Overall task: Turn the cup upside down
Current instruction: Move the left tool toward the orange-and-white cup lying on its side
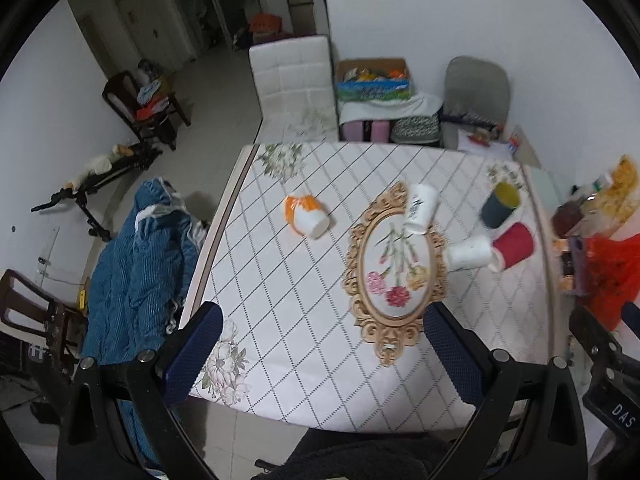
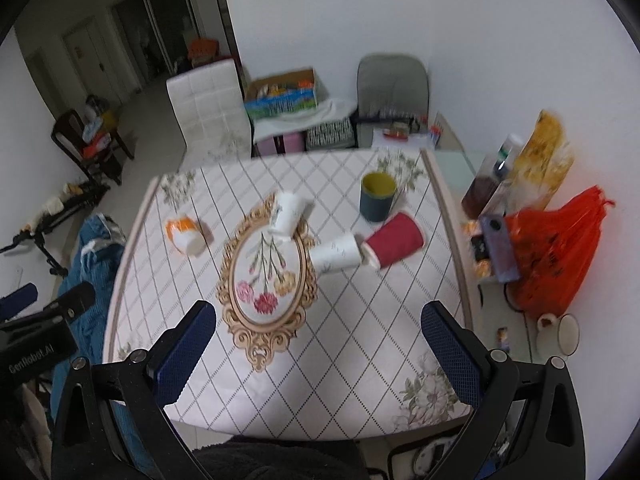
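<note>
Several cups lie on the quilted table (image 1: 304,320). An orange-and-white cup (image 1: 306,215) (image 2: 186,234) lies on its side at the left. A white printed cup (image 1: 420,208) (image 2: 287,213) lies tilted at the top of an ornate oval tray (image 1: 394,272) (image 2: 267,272). A white cup (image 1: 469,253) (image 2: 336,256) and a red cup (image 1: 514,246) (image 2: 394,240) lie on their sides, touching. A dark cup with yellow inside (image 1: 500,204) (image 2: 378,197) stands upright. My left gripper (image 1: 322,356) and right gripper (image 2: 318,354) are open and empty, above the near table edge.
A red plastic bag (image 2: 552,256), snack packets (image 2: 540,164) and a small white mug (image 2: 560,334) sit right of the table. A blue blanket (image 1: 136,272) hangs at the left. Chairs and boxes (image 1: 372,80) stand behind the far edge.
</note>
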A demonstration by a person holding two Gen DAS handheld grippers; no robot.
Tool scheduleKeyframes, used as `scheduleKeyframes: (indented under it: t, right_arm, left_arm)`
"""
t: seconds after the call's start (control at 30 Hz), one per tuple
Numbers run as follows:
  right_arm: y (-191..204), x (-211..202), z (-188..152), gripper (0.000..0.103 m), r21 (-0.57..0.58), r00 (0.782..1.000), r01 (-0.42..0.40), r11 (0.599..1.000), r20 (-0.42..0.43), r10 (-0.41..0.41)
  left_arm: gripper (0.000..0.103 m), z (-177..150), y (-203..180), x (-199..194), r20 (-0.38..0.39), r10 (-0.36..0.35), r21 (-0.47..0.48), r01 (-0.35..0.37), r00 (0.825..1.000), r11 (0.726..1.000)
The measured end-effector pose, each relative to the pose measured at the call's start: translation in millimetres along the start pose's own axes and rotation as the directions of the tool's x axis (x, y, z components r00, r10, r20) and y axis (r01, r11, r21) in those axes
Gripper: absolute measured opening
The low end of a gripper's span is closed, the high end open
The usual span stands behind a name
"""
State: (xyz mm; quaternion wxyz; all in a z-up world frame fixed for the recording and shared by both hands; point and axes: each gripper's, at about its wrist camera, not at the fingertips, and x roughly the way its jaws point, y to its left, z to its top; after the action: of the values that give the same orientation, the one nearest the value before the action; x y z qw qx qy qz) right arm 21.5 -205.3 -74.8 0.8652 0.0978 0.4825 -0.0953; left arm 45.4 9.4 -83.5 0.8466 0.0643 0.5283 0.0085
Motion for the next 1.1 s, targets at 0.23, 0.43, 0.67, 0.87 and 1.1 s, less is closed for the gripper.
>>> scheduleKeyframes:
  t: [0.23, 0.43, 0.67, 0.87, 1.1]
  right_arm:
    - [7, 96, -16, 0.103, -0.027, 0.989, 0.029, 0.999, -0.145, -0.033]
    - [18, 170, -32, 0.103, -0.03, 0.963, 0.023, 0.999, -0.266, -0.031]
    - [32, 241, -47, 0.103, -0.03, 0.932, 0.028, 0.999, -0.361, -0.037]
    - [41, 290, -56, 0.103, -0.052, 0.897, 0.058, 0.997, -0.435, -0.075]
    - [54, 338, -63, 0.103, -0.128, 0.845, 0.118, 0.985, -0.508, -0.167]
  left_arm:
    - [0.103, 1, 13, 80, -0.108, 0.044, -0.012, -0.046, 0.993, 0.999]
    - [0.103, 4, 24, 144, -0.196, 0.062, -0.033, -0.07, 0.979, 0.997]
    - [0.103, 10, 32, 208, -0.288, 0.084, -0.02, -0.094, 0.954, 0.995]
    - [0.103, 28, 39, 261, -0.339, 0.09, -0.013, -0.1, 0.937, 0.995]
    - [0.103, 61, 60, 310, -0.406, 0.035, -0.082, -0.075, 0.913, 0.994]
